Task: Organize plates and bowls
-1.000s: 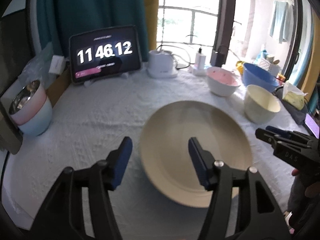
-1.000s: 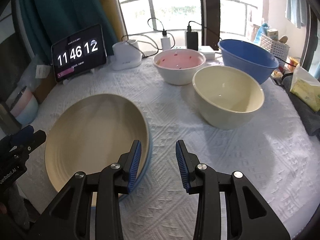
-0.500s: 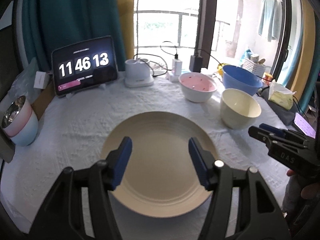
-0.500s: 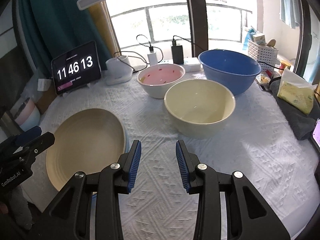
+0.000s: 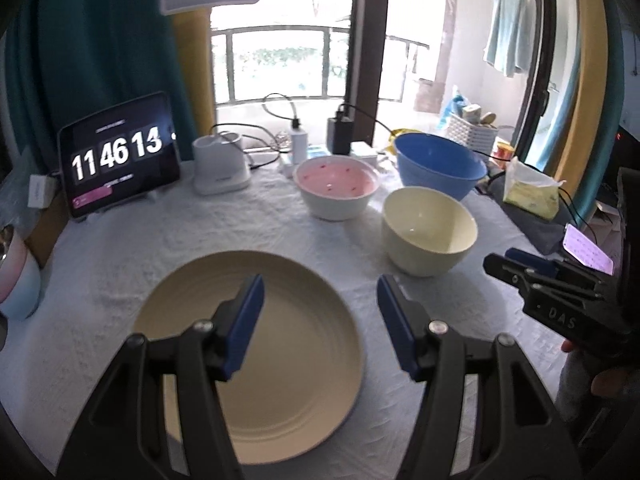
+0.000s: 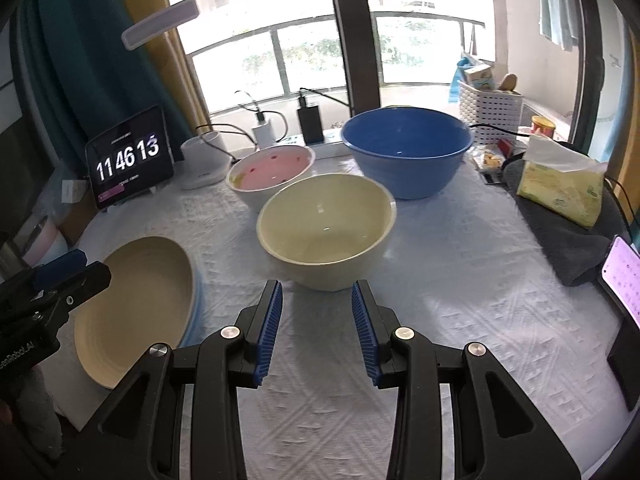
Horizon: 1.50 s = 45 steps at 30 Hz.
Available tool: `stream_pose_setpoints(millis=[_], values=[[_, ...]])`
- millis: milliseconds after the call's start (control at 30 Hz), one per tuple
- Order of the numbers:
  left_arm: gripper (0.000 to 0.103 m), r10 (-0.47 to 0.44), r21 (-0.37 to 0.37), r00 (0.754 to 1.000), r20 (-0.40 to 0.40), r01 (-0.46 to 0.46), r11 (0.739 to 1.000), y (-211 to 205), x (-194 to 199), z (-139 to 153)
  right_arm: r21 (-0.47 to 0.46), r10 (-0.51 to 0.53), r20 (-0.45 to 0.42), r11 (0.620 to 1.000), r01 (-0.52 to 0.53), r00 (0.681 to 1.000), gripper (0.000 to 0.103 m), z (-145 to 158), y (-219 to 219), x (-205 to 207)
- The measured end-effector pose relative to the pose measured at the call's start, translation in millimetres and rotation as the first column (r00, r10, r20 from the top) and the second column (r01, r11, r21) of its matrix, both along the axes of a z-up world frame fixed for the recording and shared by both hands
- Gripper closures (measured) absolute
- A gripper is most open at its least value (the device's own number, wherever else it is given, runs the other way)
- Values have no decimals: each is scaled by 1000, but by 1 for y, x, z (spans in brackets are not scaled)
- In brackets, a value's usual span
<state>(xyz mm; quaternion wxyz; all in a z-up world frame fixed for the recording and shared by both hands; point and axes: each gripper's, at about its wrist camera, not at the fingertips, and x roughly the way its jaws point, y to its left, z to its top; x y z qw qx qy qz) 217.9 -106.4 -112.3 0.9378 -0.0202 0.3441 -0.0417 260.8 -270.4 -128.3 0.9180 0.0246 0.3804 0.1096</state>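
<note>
Left gripper (image 5: 320, 312) is pulling back wide open and empty over the round beige ribbed plate (image 5: 280, 360); right gripper (image 6: 316, 320), half open and empty, is nearing the cream bowl (image 6: 326, 228).

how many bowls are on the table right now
3 in plain view: cream bowl nearest, pink-lined bowl behind it, blue bowl far right. Stacked bowls sit at the left edge, partly hidden.

A table under a white textured tablecloth (image 6: 460, 292) carries a beige plate (image 5: 288, 360), a cream bowl (image 6: 326, 228), a pink-lined bowl (image 6: 272, 174), a blue bowl (image 6: 406, 152), a tablet clock (image 5: 120, 156), a tissue pack (image 6: 560, 188) and a phone (image 6: 622, 276).
</note>
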Motion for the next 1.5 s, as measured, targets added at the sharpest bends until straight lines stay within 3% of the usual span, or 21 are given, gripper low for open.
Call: stream_pose_setpoints(millis=[500, 900, 1267, 1500], values=[[43, -80, -12, 997, 6, 81, 997, -41, 32, 7, 7, -45, 23, 999, 45, 999, 65, 7, -43, 20], [43, -136, 14, 989, 64, 135, 991, -69, 62, 19, 23, -91, 66, 996, 90, 994, 65, 18, -74, 41], [43, -148, -17, 986, 72, 150, 989, -85, 96, 19, 14, -103, 88, 995, 102, 991, 65, 23, -92, 67], [43, -162, 0, 983, 88, 162, 987, -94, 120, 21, 16, -105, 88, 994, 104, 991, 65, 22, -100, 85]])
